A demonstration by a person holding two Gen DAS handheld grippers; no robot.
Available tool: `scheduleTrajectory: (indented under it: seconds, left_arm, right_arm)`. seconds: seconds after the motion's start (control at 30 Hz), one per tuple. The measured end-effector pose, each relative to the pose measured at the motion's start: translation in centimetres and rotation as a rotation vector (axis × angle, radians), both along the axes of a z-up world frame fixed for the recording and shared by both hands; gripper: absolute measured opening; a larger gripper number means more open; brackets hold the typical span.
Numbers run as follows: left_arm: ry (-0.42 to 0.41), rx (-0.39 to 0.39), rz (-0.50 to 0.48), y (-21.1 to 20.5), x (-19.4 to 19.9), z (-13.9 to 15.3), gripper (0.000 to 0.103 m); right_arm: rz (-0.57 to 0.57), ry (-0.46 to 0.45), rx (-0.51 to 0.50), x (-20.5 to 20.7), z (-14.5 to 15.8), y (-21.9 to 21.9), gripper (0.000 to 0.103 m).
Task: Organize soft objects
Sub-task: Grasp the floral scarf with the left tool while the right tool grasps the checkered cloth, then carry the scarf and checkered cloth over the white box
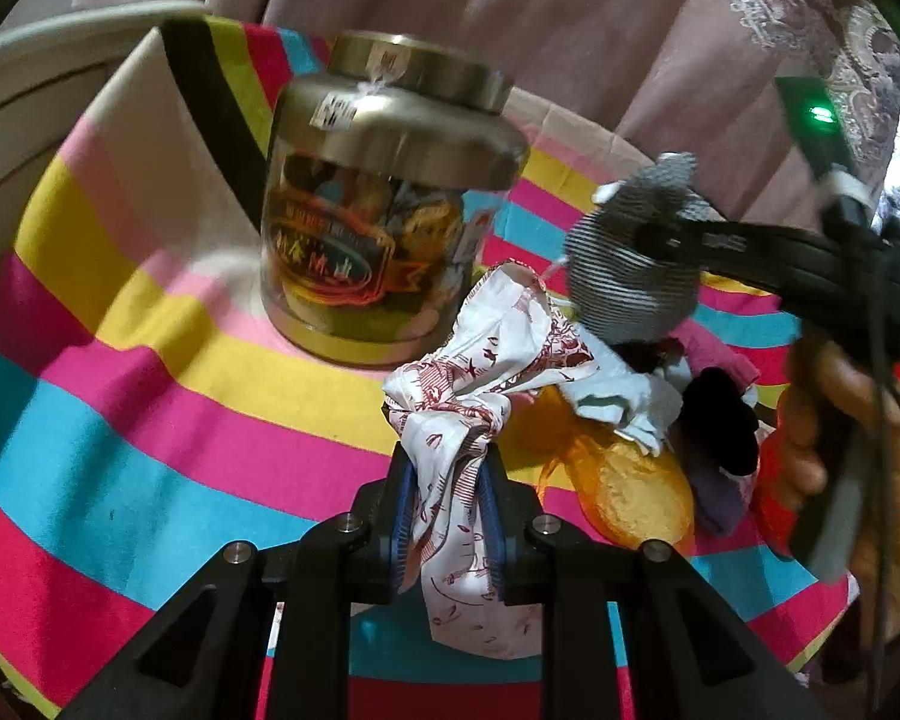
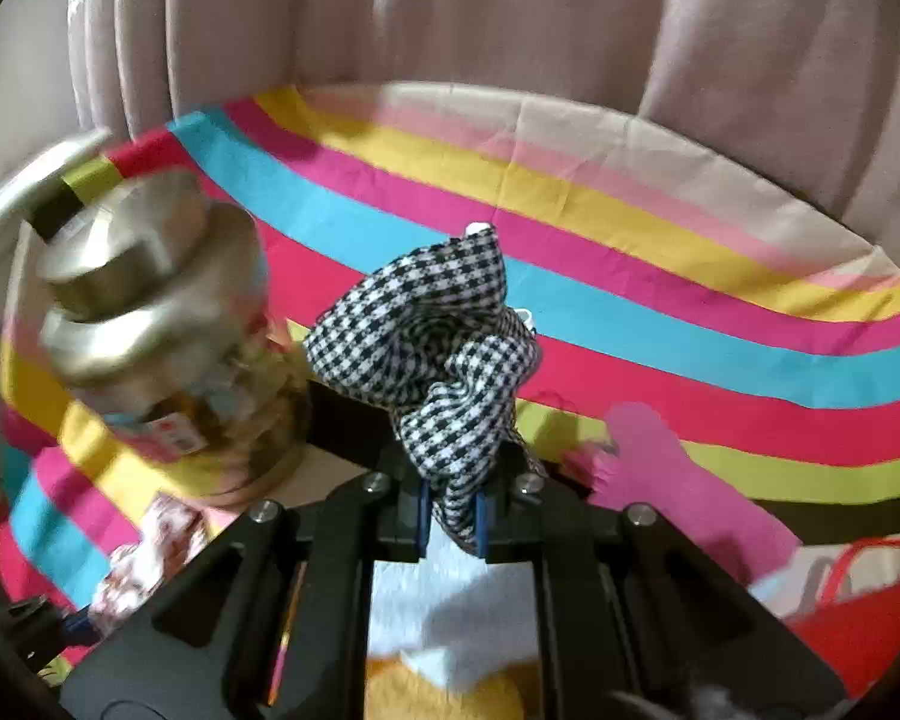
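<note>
scrunchies everywhere: our left gripper (image 1: 447, 516) pinches the white red-print cloth (image 1: 480, 396) at lower centre, our right gripper (image 2: 453, 525) clamps the checked scrunchie (image 2: 432, 336) mid-frame, jar (image 1: 378, 198) upper left.

Crumpled checked cloth (image 2: 432, 336), printed cloth (image 1: 468, 396)

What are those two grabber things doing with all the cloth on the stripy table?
A person holds a grabber in each hand and is sorting soft things. The left gripper is shut on a white cloth with red print. The right gripper is shut on a black-and-white checked cloth, lifted off the striped tablecloth. A small pile with an orange mesh piece lies below, beside a gold-lidded jar.
</note>
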State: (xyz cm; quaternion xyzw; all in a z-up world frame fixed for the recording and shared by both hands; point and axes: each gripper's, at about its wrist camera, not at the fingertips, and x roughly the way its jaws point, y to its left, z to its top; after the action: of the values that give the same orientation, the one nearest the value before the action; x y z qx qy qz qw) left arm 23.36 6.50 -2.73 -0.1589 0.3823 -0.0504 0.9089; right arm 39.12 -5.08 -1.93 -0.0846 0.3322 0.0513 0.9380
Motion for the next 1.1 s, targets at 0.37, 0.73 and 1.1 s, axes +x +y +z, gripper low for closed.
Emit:
scheduleTrajectory:
  seconds: [0.37,0.73,1.1]
  left_arm:
    - [-0.066,0.035,-0.038,-2.3,-2.0,3.4,0.022]
    - [-0.088,0.059,-0.108,-6.0,-5.2,5.6,0.022]
    - [-0.077,0.015,-0.246,-11.8,-8.5,7.4,0.022]
  right_arm:
    - [-0.063,0.002,0.036,-9.7,0.8,-5.1,0.013]
    - [-0.105,-0.034,0.09,-18.0,2.5,-9.8,0.013]
    - [-0.187,-0.041,0.123,-25.3,3.0,-15.5,0.013]
